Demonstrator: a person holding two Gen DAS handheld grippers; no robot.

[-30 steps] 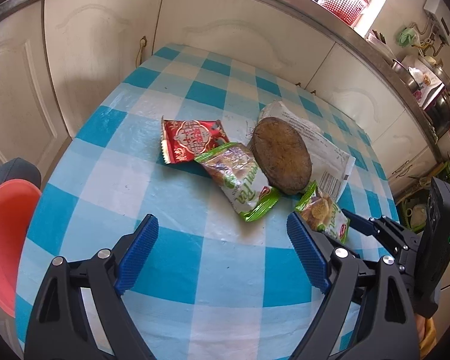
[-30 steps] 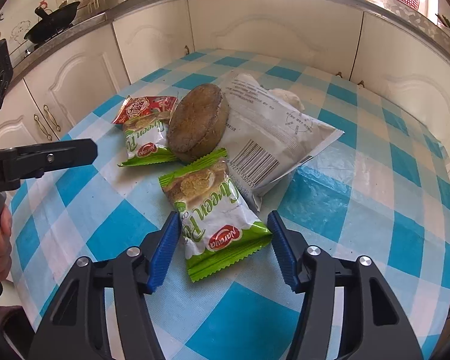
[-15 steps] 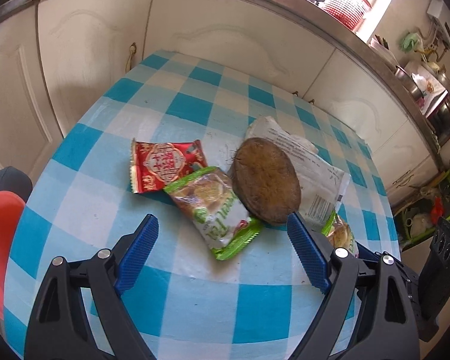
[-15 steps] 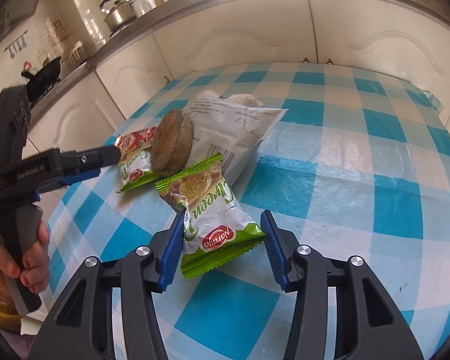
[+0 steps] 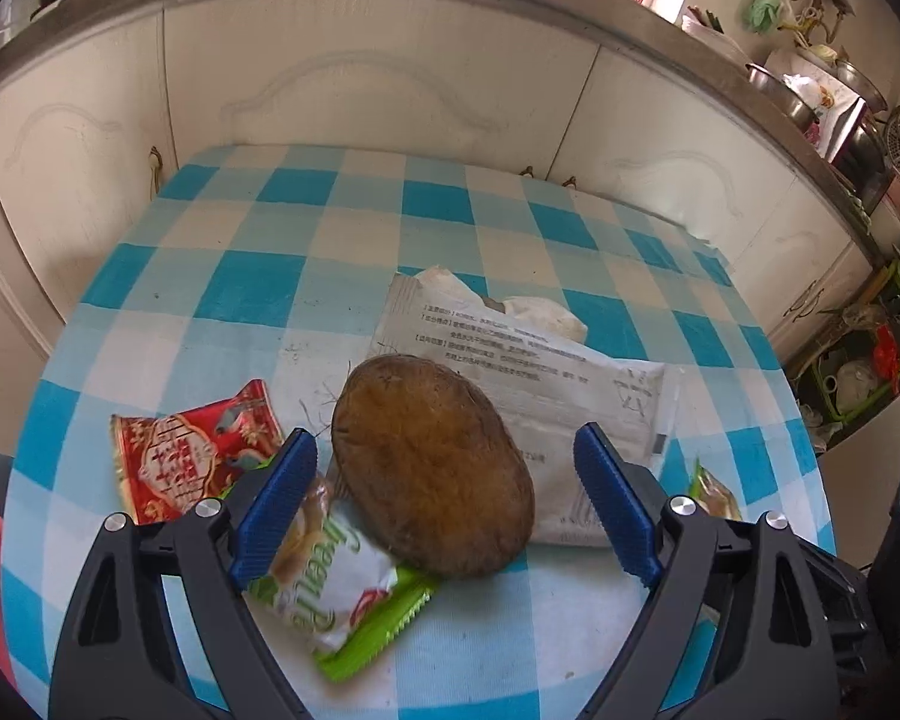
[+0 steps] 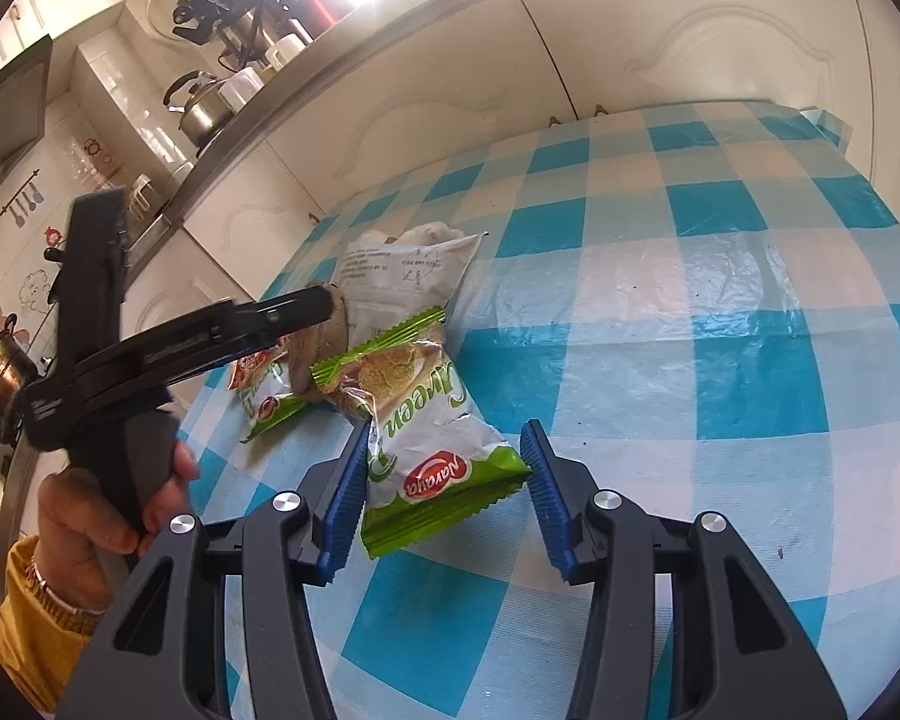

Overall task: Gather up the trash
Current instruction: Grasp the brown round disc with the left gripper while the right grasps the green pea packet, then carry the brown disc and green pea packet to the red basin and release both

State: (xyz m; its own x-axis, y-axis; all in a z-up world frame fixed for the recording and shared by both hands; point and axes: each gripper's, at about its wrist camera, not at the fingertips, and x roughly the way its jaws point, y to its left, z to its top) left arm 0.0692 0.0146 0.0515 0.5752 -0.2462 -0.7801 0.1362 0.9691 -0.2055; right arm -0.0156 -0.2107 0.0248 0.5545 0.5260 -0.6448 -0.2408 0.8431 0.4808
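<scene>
The left wrist view alone shows a red wrapper (image 5: 192,456) at 9 o'clock of the brown round husk (image 5: 432,468), which lies on a white bag (image 5: 540,372) on the checked counter (image 5: 240,294); the left hand-held gripper (image 5: 444,510) straddles the husk, jaws wide. The right wrist view shows the right hand-held gripper (image 6: 444,498) spread around a crinkled green-and-white snack packet (image 6: 432,438), its left pad touching it, and the person's hand (image 6: 102,516) at 8 o'clock.
</scene>
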